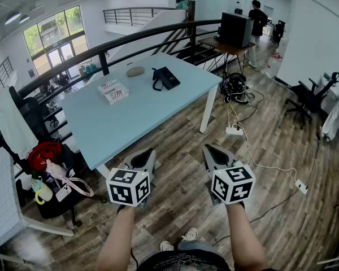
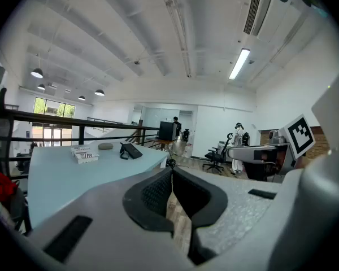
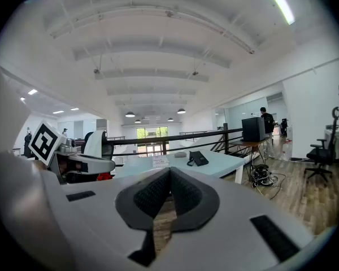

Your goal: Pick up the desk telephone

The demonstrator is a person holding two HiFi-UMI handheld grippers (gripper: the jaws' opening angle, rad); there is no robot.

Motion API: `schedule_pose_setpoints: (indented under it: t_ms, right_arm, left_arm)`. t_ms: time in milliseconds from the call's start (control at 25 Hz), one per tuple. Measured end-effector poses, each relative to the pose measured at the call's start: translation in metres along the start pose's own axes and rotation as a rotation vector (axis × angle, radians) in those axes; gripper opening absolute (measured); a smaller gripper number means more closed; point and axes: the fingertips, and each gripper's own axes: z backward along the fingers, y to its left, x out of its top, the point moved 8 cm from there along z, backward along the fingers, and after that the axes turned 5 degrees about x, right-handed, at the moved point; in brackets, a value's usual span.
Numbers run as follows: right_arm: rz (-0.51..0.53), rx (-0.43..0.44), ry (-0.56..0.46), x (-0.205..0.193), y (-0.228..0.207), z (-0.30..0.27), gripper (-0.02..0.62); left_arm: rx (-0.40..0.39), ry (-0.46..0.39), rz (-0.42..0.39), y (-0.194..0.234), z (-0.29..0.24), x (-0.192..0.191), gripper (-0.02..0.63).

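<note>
Pale blue worktop (image 1: 130,117) carries the black desk telephone (image 1: 166,77) near its far end, lying flat with its cord looped at its left side. A grey oval object (image 1: 135,71) sits just beyond it to the left, and a stack of printed booklets (image 1: 113,91) lies further left. Nearer the camera, the left hand-held gripper (image 1: 148,152) and the right hand-held gripper (image 1: 210,149) hover side by side over the wooden floor (image 1: 271,208), short of the worktop's near edge and well apart from the telephone. Each has its jaws pressed together with nothing between them, tilted slightly downward.
</note>
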Motion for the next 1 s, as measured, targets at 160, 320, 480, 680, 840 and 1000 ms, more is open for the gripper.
schedule_pose_setpoints:
  t_ms: [160, 320, 480, 680, 840, 1000]
  right_arm:
    - [-0.005, -0.005, -0.002, 0.001, -0.003, -0.001, 0.002]
    - [-0.01, -0.012, 0.001, 0.0, -0.01, -0.009, 0.002]
    - [-0.015, -0.005, -0.002, 0.0, -0.024, -0.025, 0.002]
    - [-0.02, 0.018, -0.005, 0.001, -0.06, -0.054, 0.003]
    - [-0.019, 0.029, -0.012, 0.01, -0.102, -0.086, 0.003]
    - [-0.015, 0.045, 0.001, 0.018, -0.142, -0.118, 0.003]
  left_arm:
    - [0.003, 0.013, -0.001, 0.001, -0.006, -0.001, 0.012]
    - [0.0, 0.007, 0.007, 0.007, -0.015, 0.0, 0.012]
    - [-0.021, -0.001, 0.014, 0.011, -0.036, 0.003, 0.012]
    - [-0.023, 0.003, 0.012, 0.015, -0.08, 0.008, 0.014]
    - [0.0, -0.004, 0.011, 0.019, -0.127, 0.021, 0.014]
    - [0.028, -0.008, 0.029, 0.024, -0.175, 0.032, 0.014]
